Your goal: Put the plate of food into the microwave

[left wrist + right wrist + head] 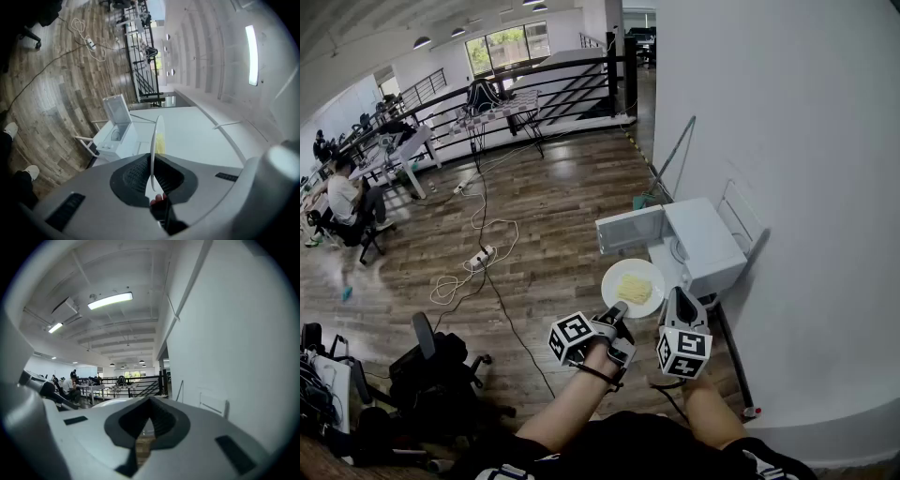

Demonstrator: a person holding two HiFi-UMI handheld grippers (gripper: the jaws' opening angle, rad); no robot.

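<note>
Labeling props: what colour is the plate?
White plate, with yellow food on it; shows best in the head view.
</note>
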